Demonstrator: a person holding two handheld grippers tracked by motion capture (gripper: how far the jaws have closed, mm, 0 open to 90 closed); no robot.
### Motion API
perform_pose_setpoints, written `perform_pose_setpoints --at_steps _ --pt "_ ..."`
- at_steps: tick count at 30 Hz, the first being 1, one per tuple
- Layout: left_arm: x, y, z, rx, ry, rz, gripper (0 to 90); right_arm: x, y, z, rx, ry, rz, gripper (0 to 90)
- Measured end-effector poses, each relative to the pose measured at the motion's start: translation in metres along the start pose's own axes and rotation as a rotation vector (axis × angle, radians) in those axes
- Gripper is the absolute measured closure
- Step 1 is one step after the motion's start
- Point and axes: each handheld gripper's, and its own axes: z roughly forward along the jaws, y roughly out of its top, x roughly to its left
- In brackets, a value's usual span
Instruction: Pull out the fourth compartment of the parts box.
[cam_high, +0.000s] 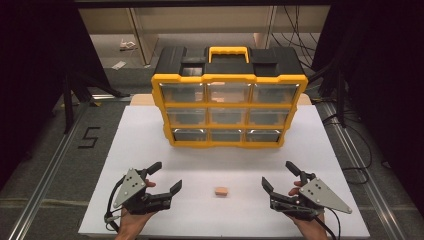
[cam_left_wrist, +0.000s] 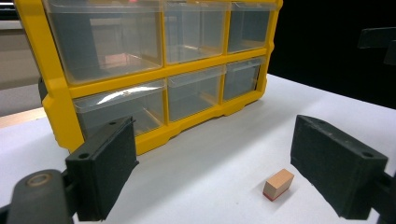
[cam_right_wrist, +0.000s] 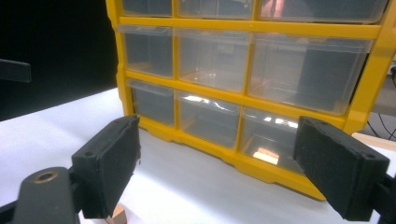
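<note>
Both grippers, left gripper and right gripper, spread empty; we flank block, pre-grasp. Next: we centre jaws over block, pinch.

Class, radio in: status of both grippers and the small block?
Left gripper open, empty. Right gripper open, empty. Small block on white table between them, untouched. Drawer cabinet behind; path clear.

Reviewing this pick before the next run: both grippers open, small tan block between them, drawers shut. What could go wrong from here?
1. The small tan wooden block with a red underside lies loose on the smooth white tabletop; a one-sided touch by the left gripper or right gripper may push it away.
2. Both grippers flank it, so reaching together risks a collision.
3. The yellow-framed cabinet's clear drawers look shut; one needs opening first.
</note>
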Motion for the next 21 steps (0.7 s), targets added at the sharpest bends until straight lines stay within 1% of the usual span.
perform_pose_setpoints --at_steps 5,8,14,21 --pt "-0.0006 0.0003 0.0002 0.001 0.000 -0.001 14.2 0.0000 0.0000 0.0002 0.000 0.001 -0.002 15.9" --pt "-0.0007 0.0004 0.0000 0.001 0.001 0.001 14.2 0.0002 0.0003 -0.0001 0.007 0.000 -0.014 15.9" --pt "-0.0007 0.0006 -0.0001 -0.001 0.002 0.003 14.3 0.0014 0.0008 0.0010 -0.002 -0.002 -0.027 15.8" --pt "-0.0013 0.0006 0.0000 0.001 0.003 0.011 14.4 0.0094 0.0055 0.0036 -0.004 0.020 -0.078 15.8"
